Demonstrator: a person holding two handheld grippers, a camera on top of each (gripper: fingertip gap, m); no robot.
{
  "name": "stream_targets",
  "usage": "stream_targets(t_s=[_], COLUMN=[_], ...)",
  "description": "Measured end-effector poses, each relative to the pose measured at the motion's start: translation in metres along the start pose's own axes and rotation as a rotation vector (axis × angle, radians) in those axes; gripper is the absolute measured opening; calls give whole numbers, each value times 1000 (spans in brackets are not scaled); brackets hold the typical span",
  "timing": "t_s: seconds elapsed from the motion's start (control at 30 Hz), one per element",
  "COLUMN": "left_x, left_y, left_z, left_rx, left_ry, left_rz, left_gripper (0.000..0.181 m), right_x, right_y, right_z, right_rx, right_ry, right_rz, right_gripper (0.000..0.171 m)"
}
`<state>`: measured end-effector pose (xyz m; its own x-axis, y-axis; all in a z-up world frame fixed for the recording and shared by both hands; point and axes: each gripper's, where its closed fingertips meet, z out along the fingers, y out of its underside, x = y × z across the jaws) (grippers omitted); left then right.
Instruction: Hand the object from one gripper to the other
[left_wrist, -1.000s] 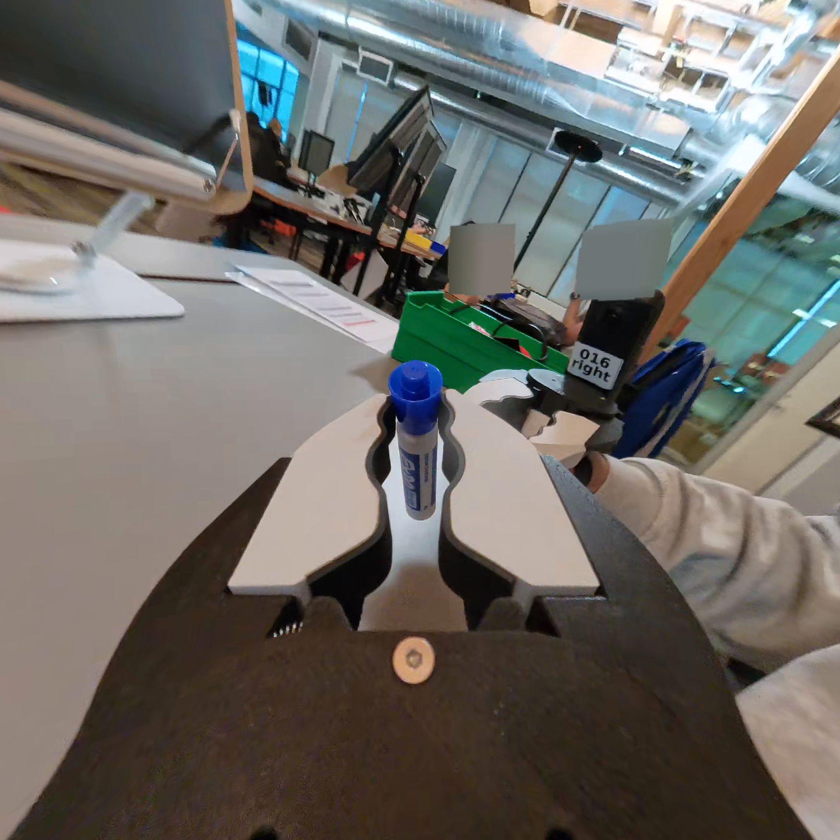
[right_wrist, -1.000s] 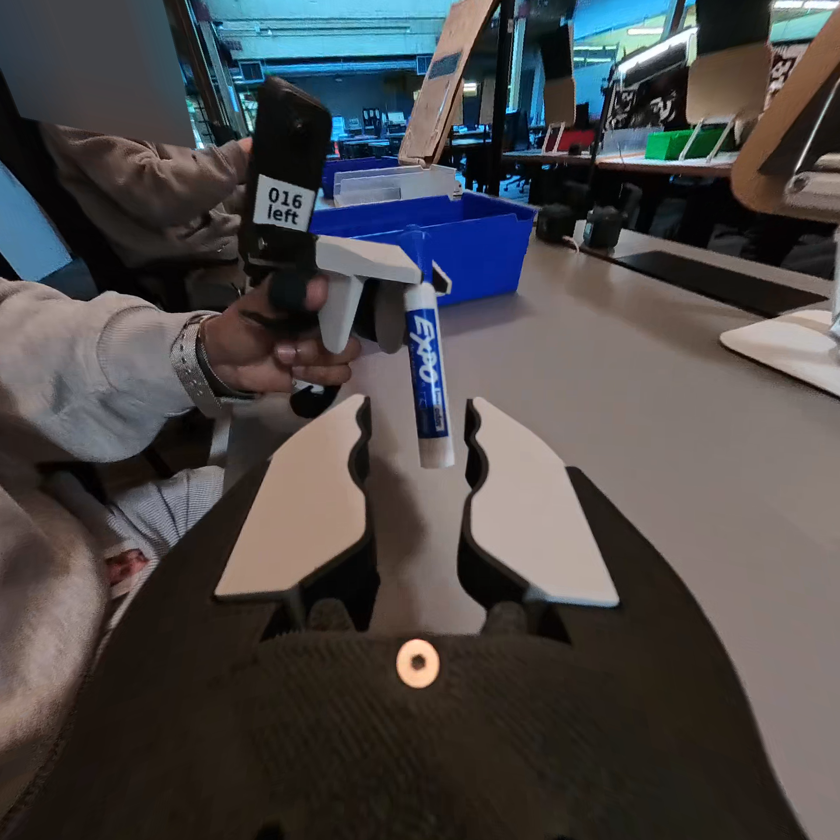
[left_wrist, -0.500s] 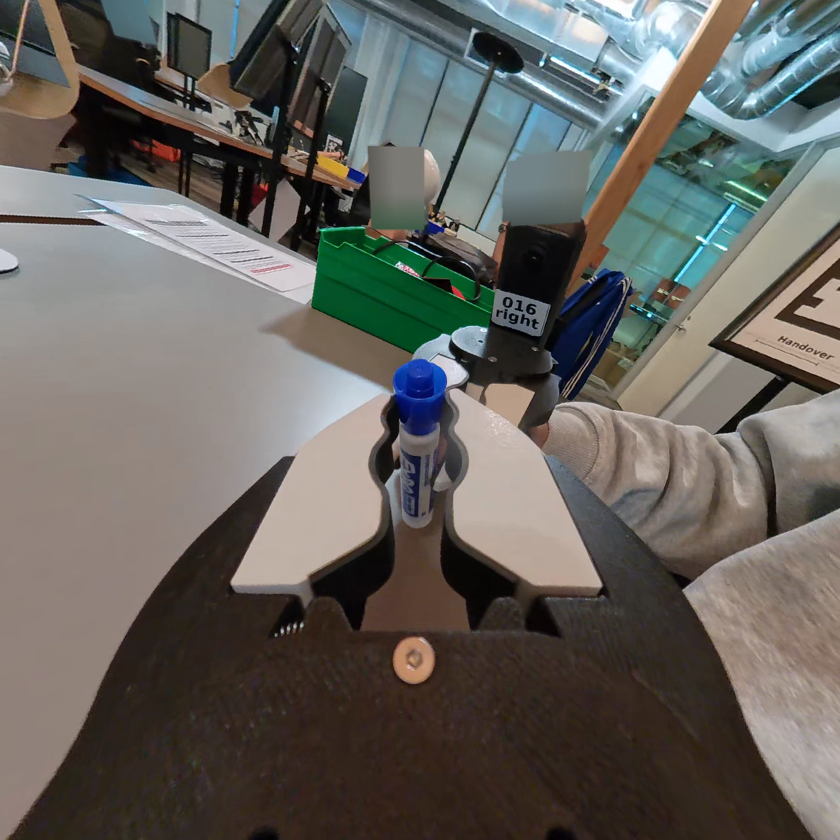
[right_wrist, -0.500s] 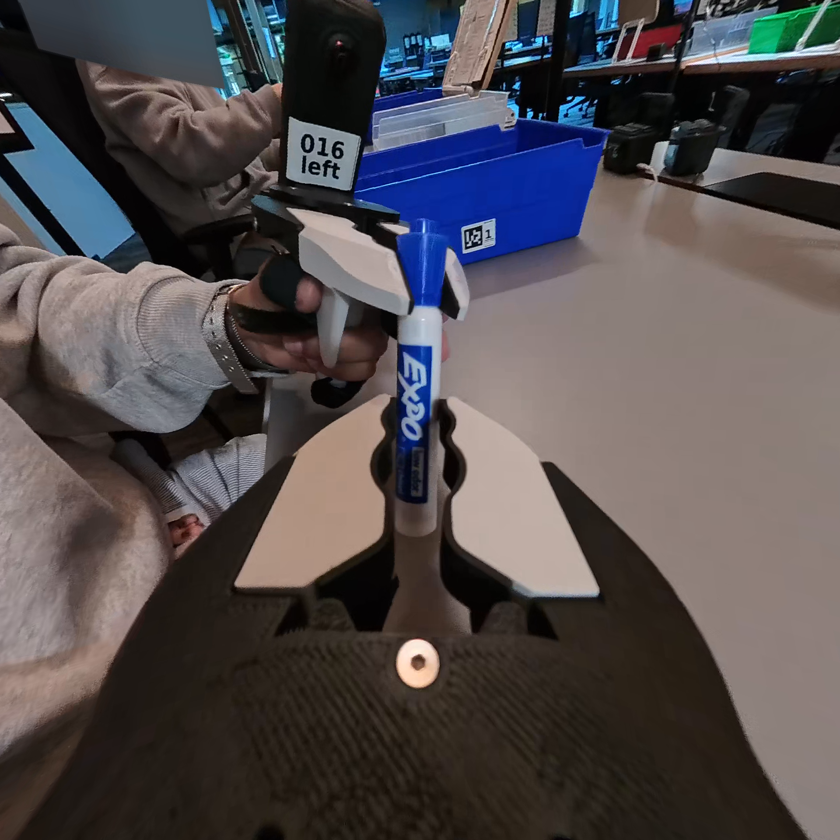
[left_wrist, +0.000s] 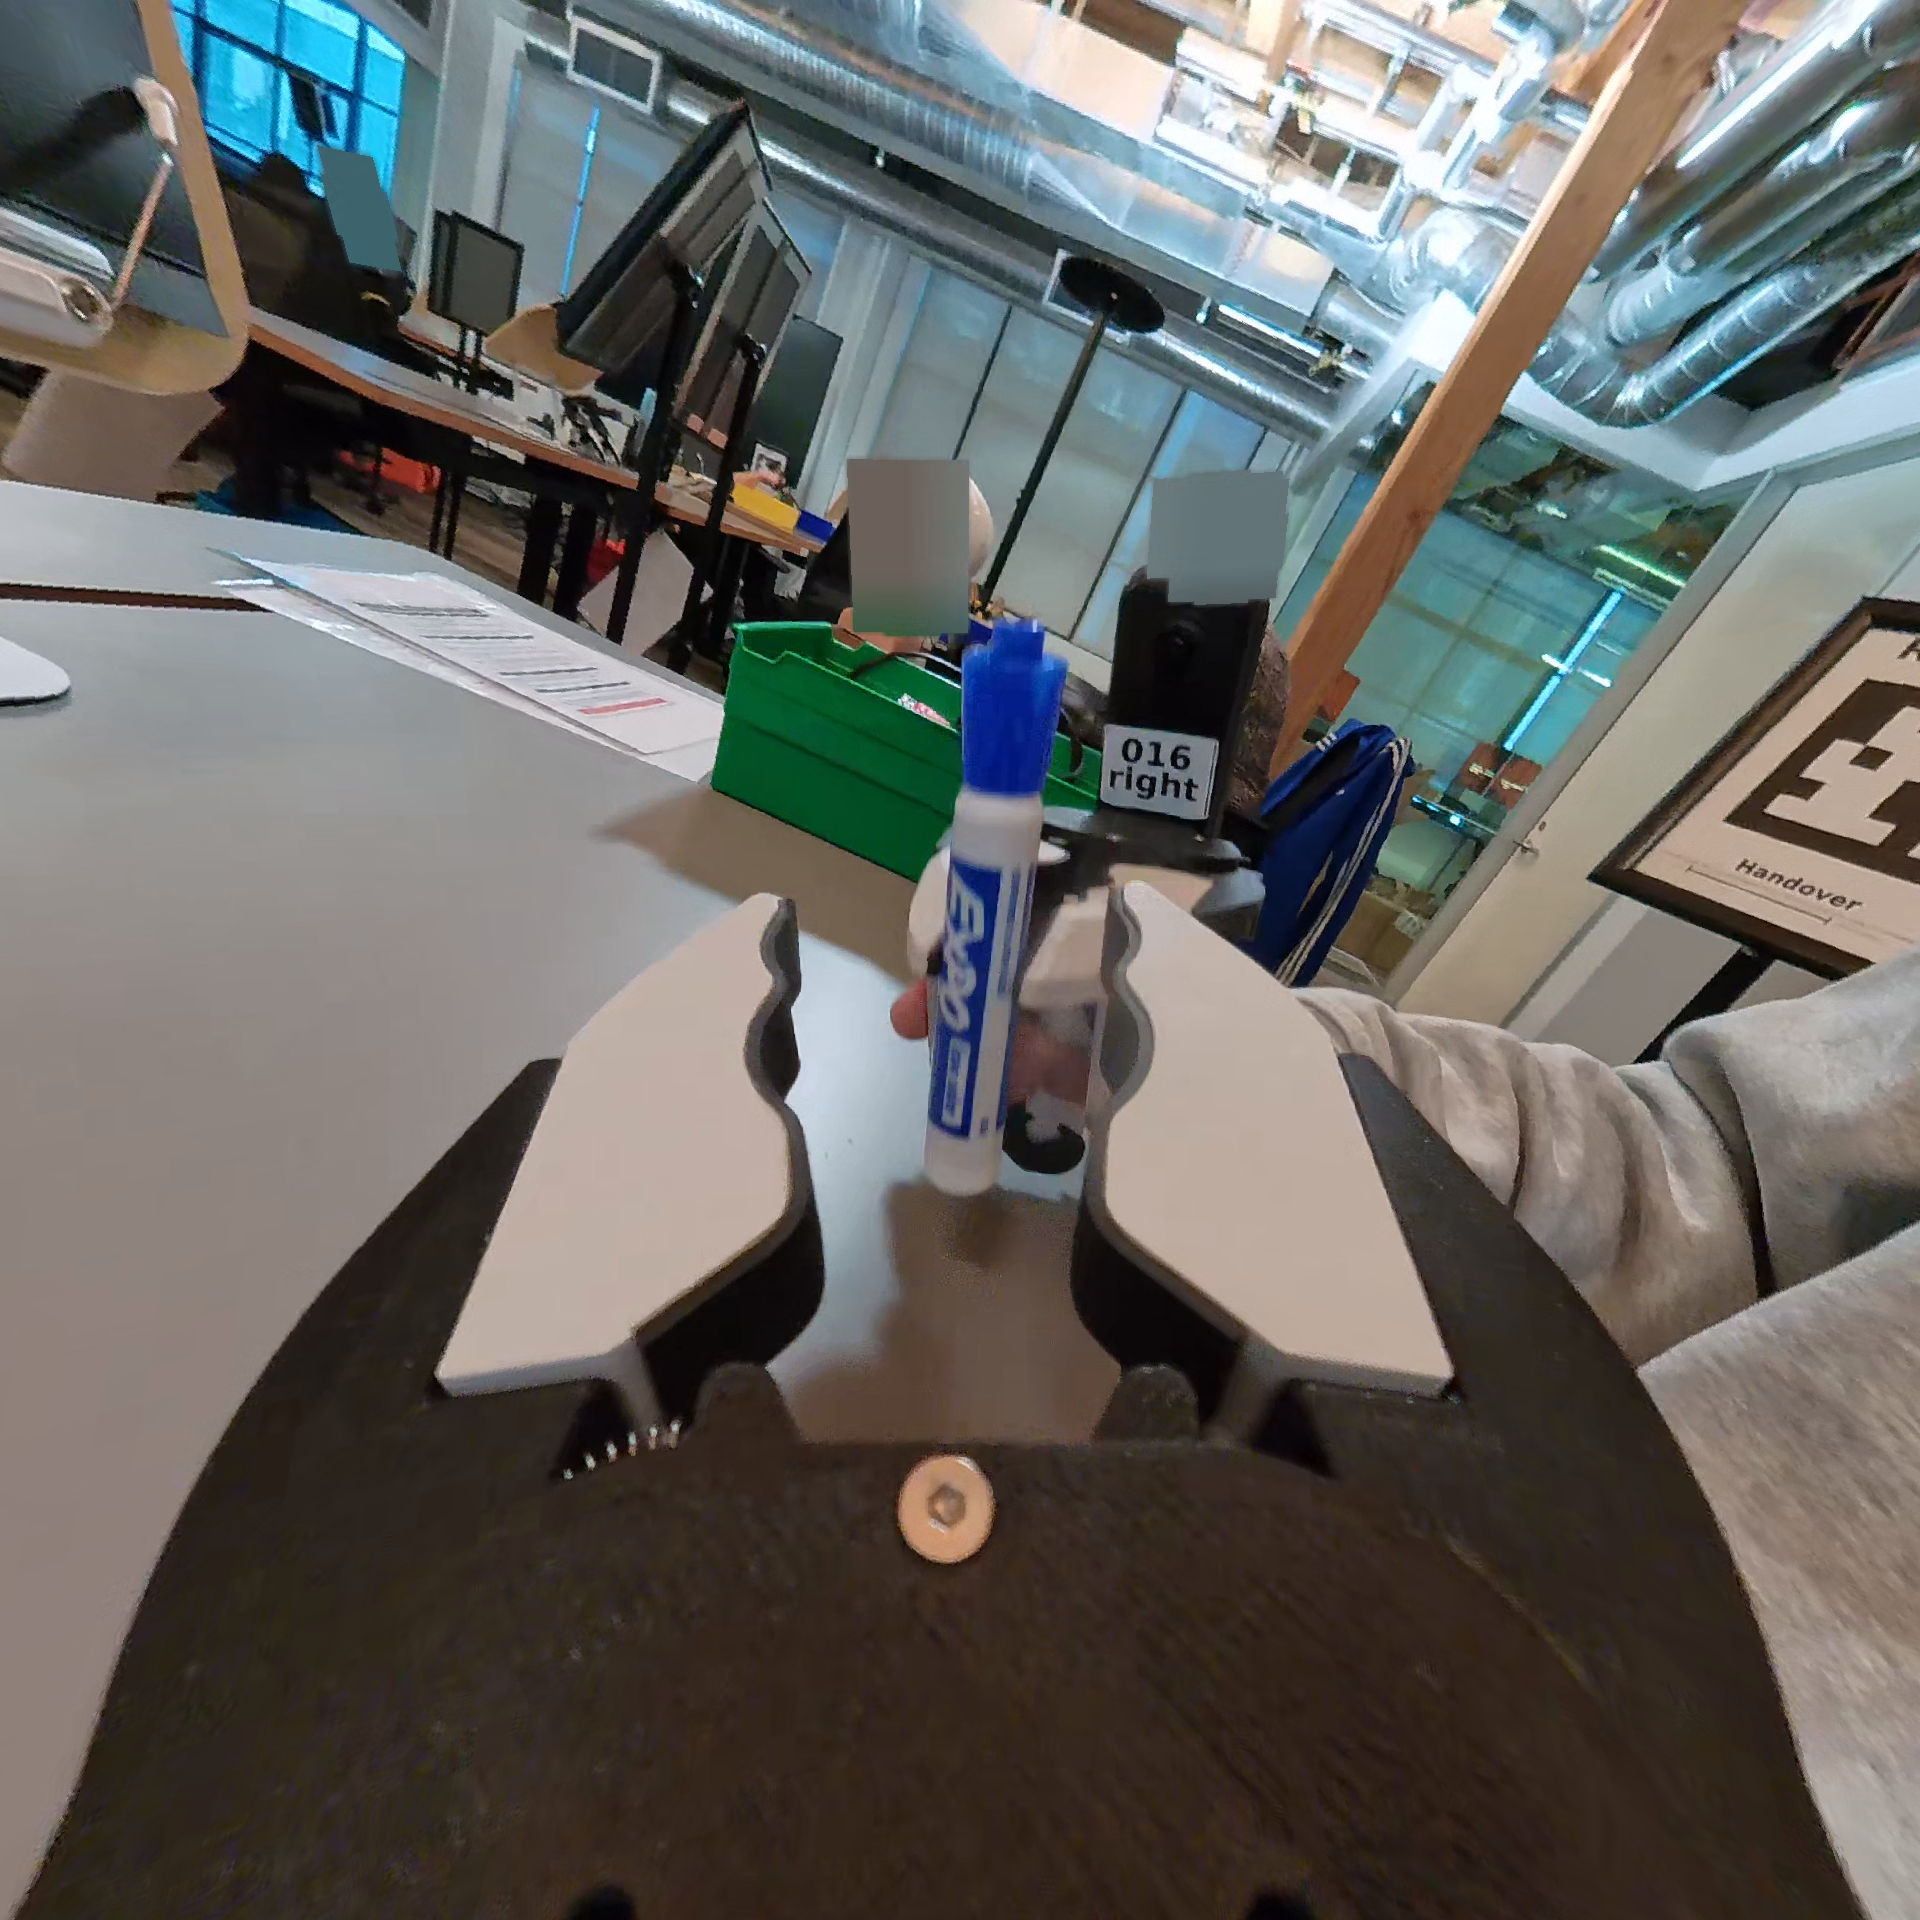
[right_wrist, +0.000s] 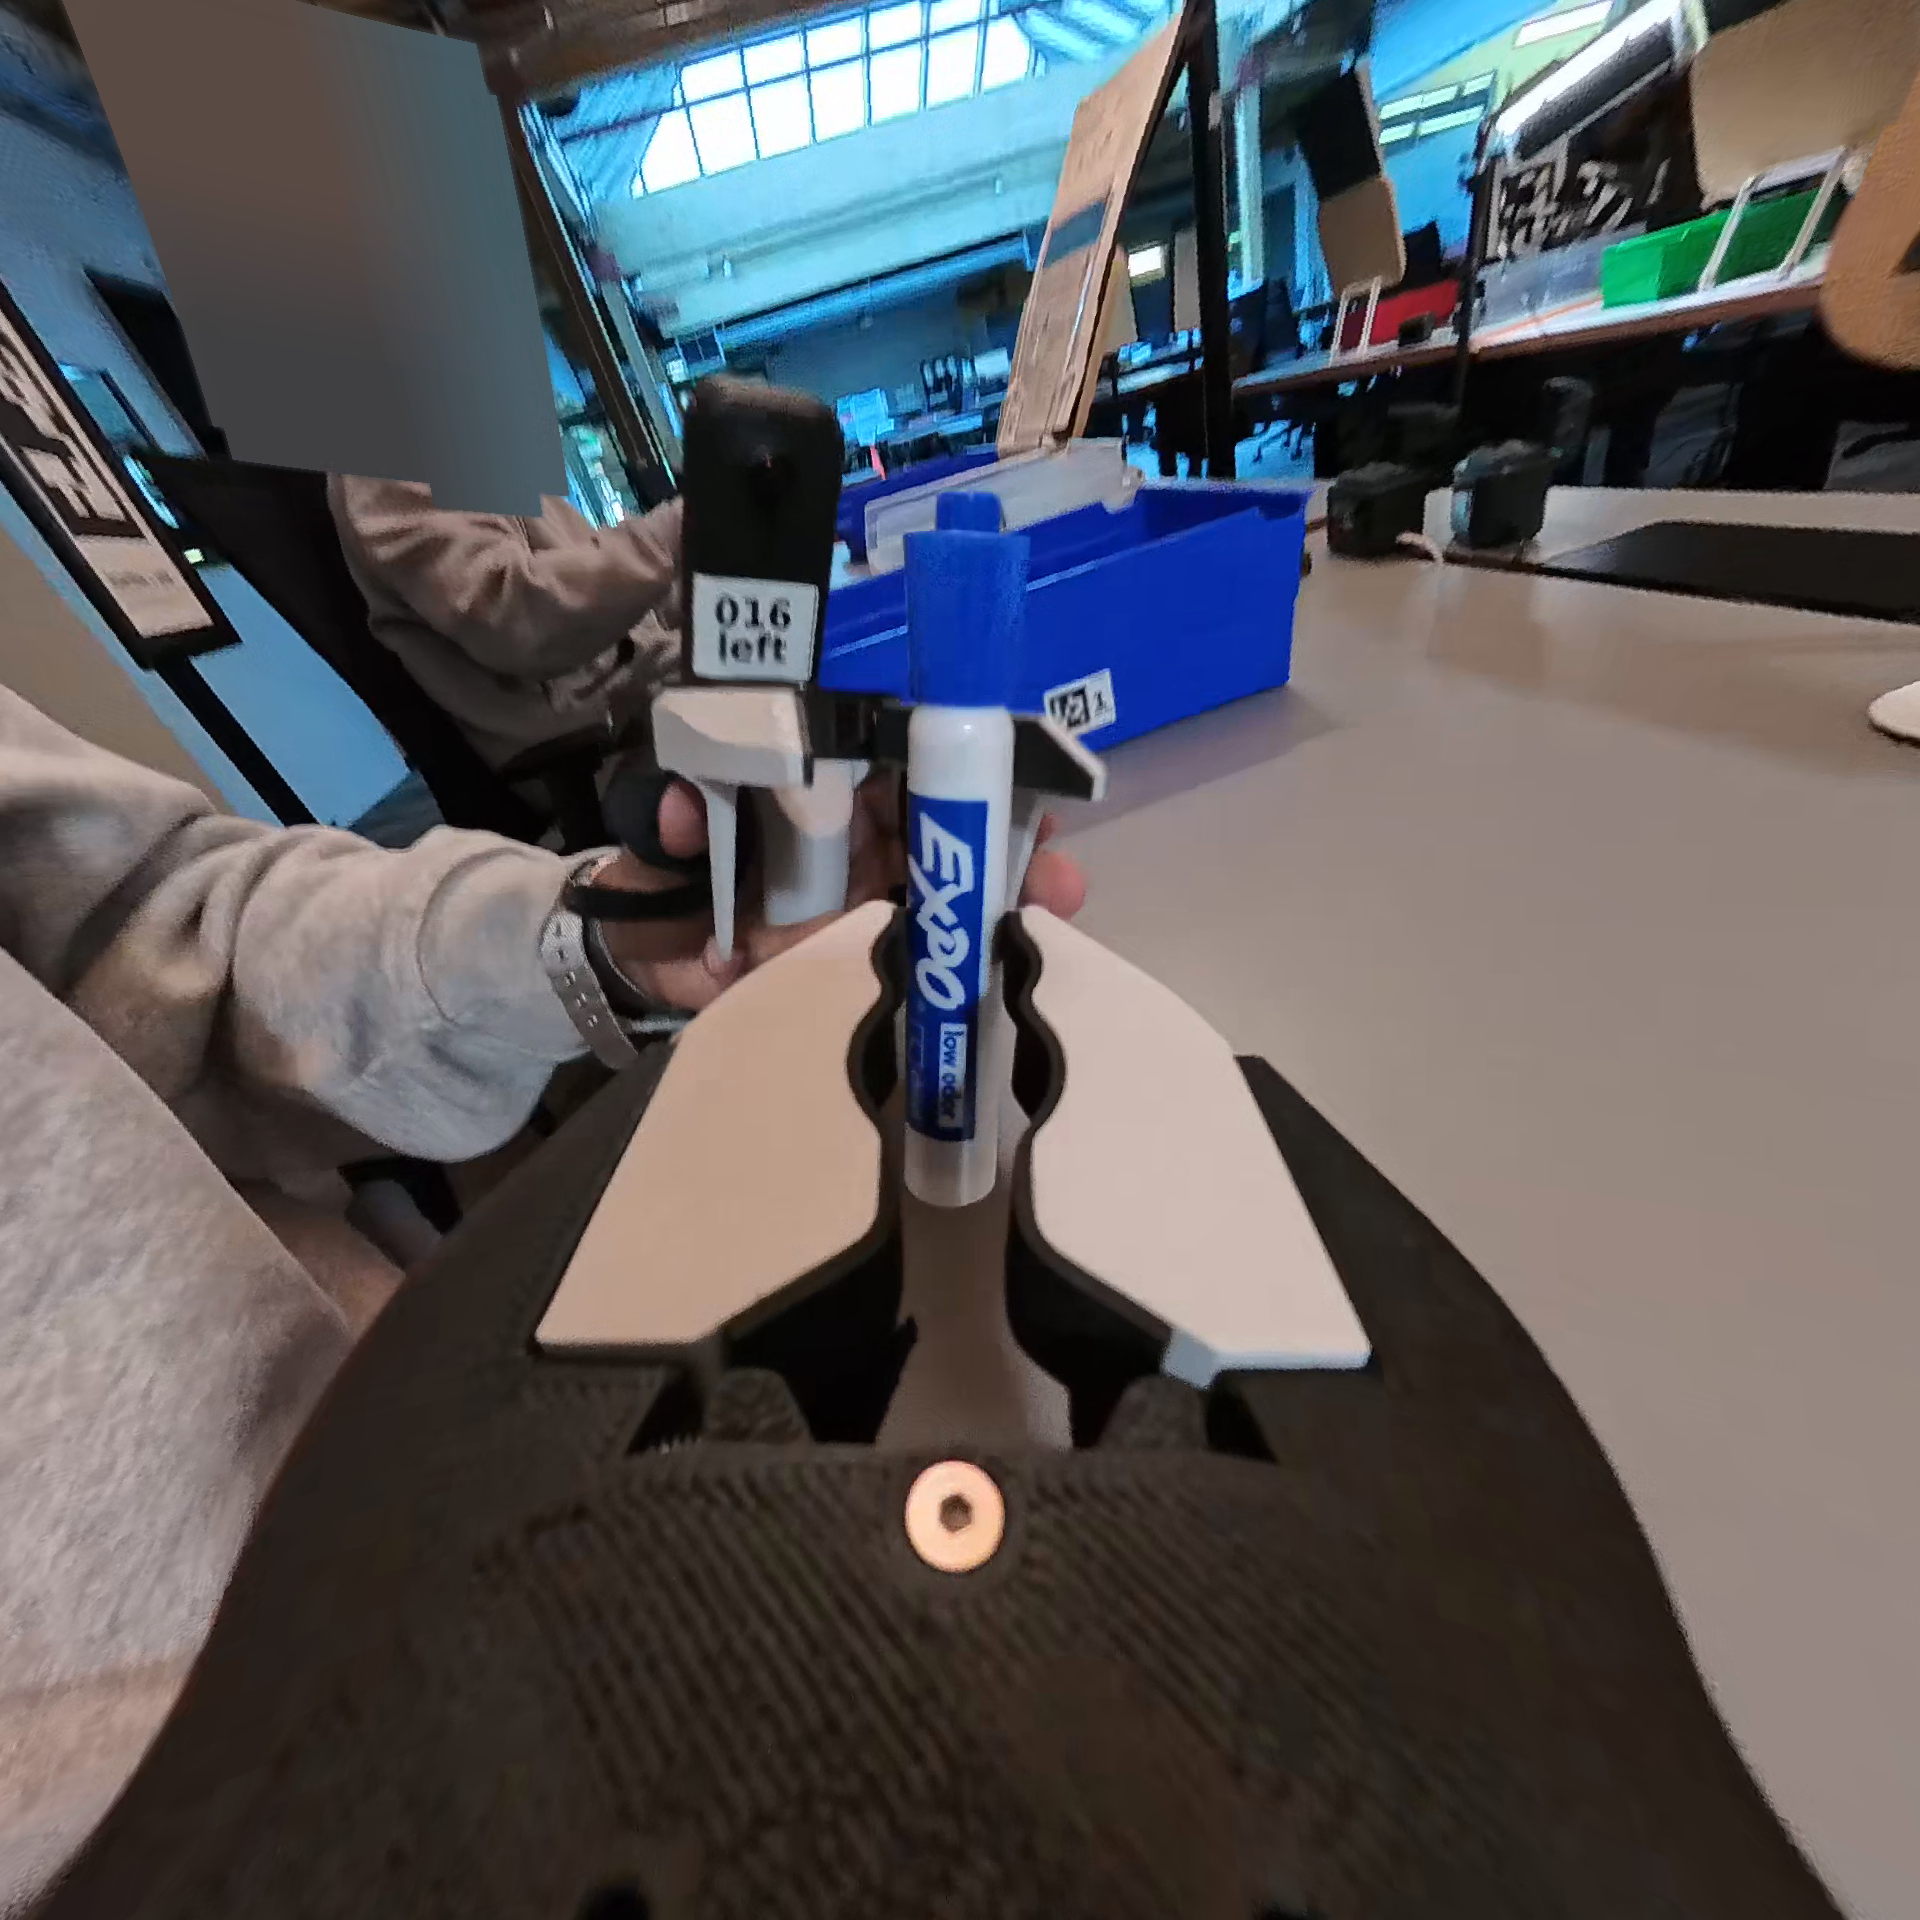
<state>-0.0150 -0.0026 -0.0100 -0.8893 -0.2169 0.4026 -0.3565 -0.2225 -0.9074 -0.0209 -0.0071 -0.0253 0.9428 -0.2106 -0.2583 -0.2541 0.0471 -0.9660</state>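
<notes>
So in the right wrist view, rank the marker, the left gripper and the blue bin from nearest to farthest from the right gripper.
1. Marker: clamped upright in the right gripper.
2. Left gripper: just behind the marker, open.
3. Blue bin: farther back on the table, centre.

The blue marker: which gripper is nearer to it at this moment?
Right. The right gripper is shut on the blue marker's barrel, holding it upright. The left gripper is open, its fingers spread either side of the marker without touching it.
</notes>
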Motion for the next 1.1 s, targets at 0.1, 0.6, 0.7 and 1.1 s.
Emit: stream_targets(t_s=[0.1, 0.6, 0.7, 1.1], left_x=[5, 25, 26, 28], left_y=[12, 39, 43, 44], left_z=[4, 14, 15, 17], left_rx=[-65, -178, -199, -203], left_ry=[50, 127, 131, 131], left_rz=[-12, 112, 110, 123], left_gripper=[49, 31, 29, 20], right_x=[3, -17, -19, -21], right_y=[-15, -32, -33, -33], right_z=[-9, -5, -3, -3], right_rx=[86, 152, 154, 155], right_ry=[1, -63, -70, -89], right_rz=[25, 19, 23, 40], right_gripper=[19, 18, 18, 18])
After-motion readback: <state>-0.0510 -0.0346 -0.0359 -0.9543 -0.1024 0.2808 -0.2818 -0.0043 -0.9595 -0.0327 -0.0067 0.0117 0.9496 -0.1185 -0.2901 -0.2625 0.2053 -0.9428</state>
